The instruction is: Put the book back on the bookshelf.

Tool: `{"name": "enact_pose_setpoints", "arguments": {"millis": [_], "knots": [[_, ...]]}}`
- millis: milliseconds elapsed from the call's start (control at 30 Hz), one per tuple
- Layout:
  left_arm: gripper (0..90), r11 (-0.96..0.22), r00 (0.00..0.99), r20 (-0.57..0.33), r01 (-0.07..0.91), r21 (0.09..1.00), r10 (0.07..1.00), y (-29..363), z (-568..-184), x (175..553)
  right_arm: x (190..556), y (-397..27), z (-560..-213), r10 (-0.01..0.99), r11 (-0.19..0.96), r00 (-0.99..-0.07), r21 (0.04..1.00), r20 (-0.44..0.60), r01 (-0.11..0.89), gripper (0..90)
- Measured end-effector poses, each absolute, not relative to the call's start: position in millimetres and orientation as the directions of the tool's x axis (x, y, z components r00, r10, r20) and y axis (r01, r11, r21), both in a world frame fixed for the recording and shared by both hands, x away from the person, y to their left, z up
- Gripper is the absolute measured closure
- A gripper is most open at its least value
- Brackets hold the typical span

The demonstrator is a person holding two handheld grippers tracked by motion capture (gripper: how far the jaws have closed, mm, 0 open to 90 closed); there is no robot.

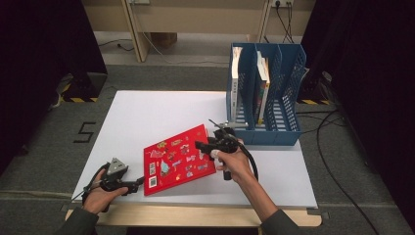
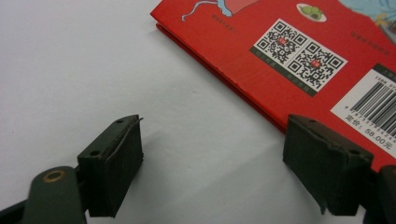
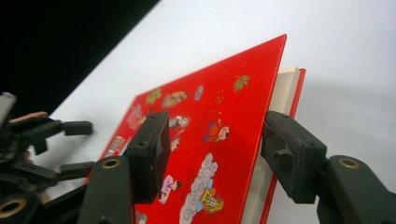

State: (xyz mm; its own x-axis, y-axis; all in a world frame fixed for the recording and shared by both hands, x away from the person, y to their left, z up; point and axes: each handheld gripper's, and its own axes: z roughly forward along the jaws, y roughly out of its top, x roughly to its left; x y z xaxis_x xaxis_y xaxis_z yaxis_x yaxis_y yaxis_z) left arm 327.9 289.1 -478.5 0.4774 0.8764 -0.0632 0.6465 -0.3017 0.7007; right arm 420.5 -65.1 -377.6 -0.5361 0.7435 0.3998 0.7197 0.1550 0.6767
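Right gripper (image 1: 211,145) is clamping the red book (image 1: 178,159) by its far edge, jaws across cover & pages, tipping it up off the white table (image 1: 147,117), likely bound for the blue file rack (image 1: 266,93). Left gripper (image 1: 139,182) is waiting w/ jaws apart, holding nothing, at the book's near corner, prob. to steady it.

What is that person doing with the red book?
A person holds a claw in each hand at a white table. The right claw has clamped one edge of the red book and tilts that side up off the table. The left claw waits open at the book's opposite corner, gripping nothing. A blue file rack with other books stands behind.
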Motion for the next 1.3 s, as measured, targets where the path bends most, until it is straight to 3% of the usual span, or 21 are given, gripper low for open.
{"name": "enact_pose_setpoints", "arguments": {"millis": [200, 567, 933, 1300], "knots": [[17.3, -0.303, 0.474, -0.056, 0.645, 0.702, 0.878, 288, -479, 329, 423, -43, -344, 0.721, 0.234, -0.607, 0.708, 0.333, 0.666, 43.7], [14.2, -0.307, 0.469, -0.039, 0.637, 0.708, 0.882, 285, -479, 331, 420, -7, -301, 0.646, 0.302, -0.695, 0.731, 0.315, 0.612, 45.8], [14.4, -0.312, 0.465, -0.017, 0.621, 0.719, 0.885, 280, -479, 332, 417, 13, -276, 0.639, 0.414, -0.740, 0.716, 0.211, 0.562, 43.3], [16.0, -0.310, 0.463, -0.012, 0.613, 0.727, 0.886, 275, -479, 333, 411, 26, -263, 0.609, 0.451, -0.771, 0.718, 0.186, 0.530, 42.8]]}}
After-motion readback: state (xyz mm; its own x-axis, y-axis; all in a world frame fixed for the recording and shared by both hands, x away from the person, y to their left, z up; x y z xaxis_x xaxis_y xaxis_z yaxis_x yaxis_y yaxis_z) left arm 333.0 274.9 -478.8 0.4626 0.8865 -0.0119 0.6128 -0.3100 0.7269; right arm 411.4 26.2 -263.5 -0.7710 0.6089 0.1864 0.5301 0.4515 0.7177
